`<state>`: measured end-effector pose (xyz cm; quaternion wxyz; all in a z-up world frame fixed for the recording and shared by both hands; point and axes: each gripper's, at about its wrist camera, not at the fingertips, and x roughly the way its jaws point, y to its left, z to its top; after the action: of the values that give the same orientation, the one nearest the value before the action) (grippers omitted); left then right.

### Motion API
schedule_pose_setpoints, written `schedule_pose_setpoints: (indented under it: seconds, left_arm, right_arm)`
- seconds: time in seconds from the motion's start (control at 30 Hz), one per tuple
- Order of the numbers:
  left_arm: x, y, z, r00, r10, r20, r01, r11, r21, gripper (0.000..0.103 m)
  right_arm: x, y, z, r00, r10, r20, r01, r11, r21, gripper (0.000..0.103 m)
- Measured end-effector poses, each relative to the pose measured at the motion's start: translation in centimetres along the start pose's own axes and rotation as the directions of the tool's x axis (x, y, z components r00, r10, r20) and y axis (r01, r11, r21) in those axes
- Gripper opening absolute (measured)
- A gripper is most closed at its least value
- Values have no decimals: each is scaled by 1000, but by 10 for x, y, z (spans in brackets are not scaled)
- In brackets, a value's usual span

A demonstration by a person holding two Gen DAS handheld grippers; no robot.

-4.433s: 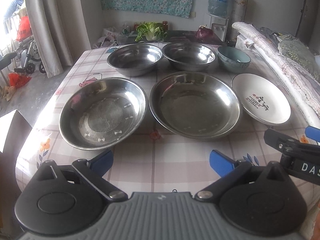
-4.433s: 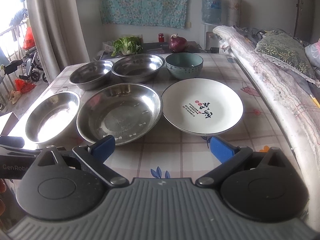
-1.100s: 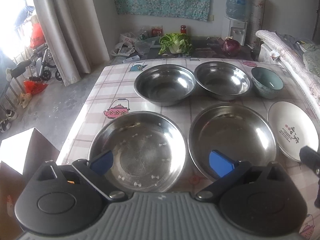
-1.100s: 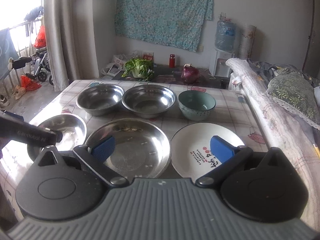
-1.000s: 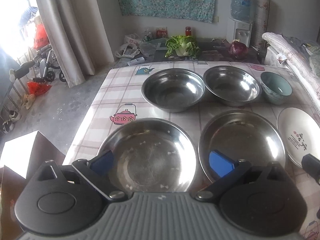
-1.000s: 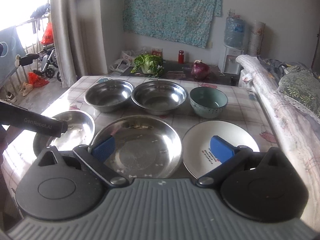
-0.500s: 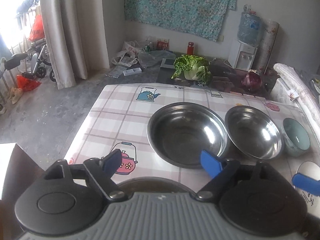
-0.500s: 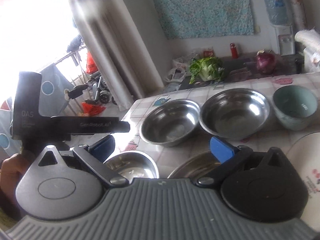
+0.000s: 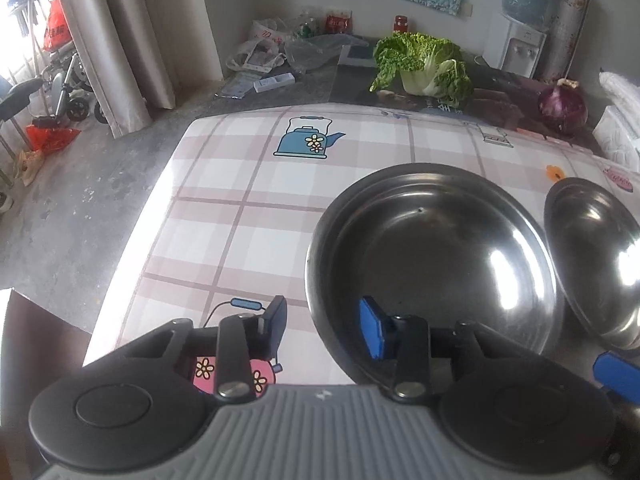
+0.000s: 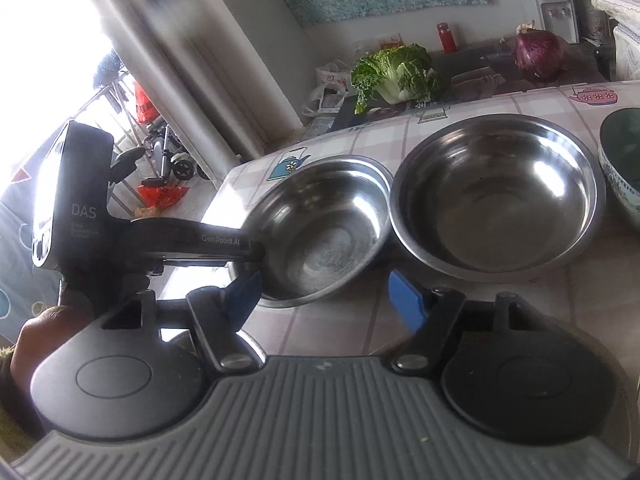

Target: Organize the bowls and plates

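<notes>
Left wrist view, round shiny steel bowl (image 9: 432, 248), checked tablecloth (image 9: 240, 208)

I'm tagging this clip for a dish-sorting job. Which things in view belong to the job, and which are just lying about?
Belong to the job: left steel bowl, middle steel bowl, teal bowl.

Just lying about: cabbage, red onion, water dispenser, red jar.
</notes>
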<state>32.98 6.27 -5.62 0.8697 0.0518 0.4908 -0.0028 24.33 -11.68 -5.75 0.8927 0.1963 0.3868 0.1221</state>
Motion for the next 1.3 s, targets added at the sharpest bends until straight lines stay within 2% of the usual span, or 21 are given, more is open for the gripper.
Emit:
schedule_pose_setpoints:
  seconds: [0.07, 0.2, 0.27, 0.5, 0.67, 0.77, 1.03, 1.13, 1.3]
  left_arm:
    - [4, -1, -3, 1000, 2, -12, -2, 1000, 20, 30]
    - [1, 7, -8, 999, -26, -25, 26, 999, 18, 24]
    - [0, 13, -12, 999, -36, -35, 36, 999, 12, 23]
    - [-5, 31, -24, 997, -57, -50, 57, 998, 7, 24]
    - [-8, 36, -29, 996, -72, -51, 72, 997, -7, 24]
    - [-8, 39, -30, 995, -87, -55, 86, 996, -18, 24]
    - [-6, 44, -25, 994, -100, -51, 98, 994, -50, 25]
    - [2, 47, -18, 992, -116, -47, 113, 991, -79, 34]
    - [15, 50, -4, 992, -113, -47, 108, 989, -103, 35]
  right_arm:
    - [3, -2, 3, 1000, -16, 1, 16, 1000, 7, 59]
    - [10, -6, 5, 1000, -31, -8, 31, 999, 9, 49]
    - [12, -8, 6, 999, -35, -11, 35, 999, 12, 45]
    - [26, -7, 10, 999, -9, -50, 10, 1000, 27, 41]
    - [44, -1, 12, 996, -2, -87, 3, 1000, 11, 20]
    - [46, 1, 12, 995, 16, -95, -17, 1000, -1, 14]
    - [37, 3, 12, 995, 19, -102, -23, 999, -34, 14]
    - [39, 3, 15, 995, 8, -101, -12, 999, -44, 16]
    - [42, 0, 20, 995, -6, -97, 2, 999, -43, 16]
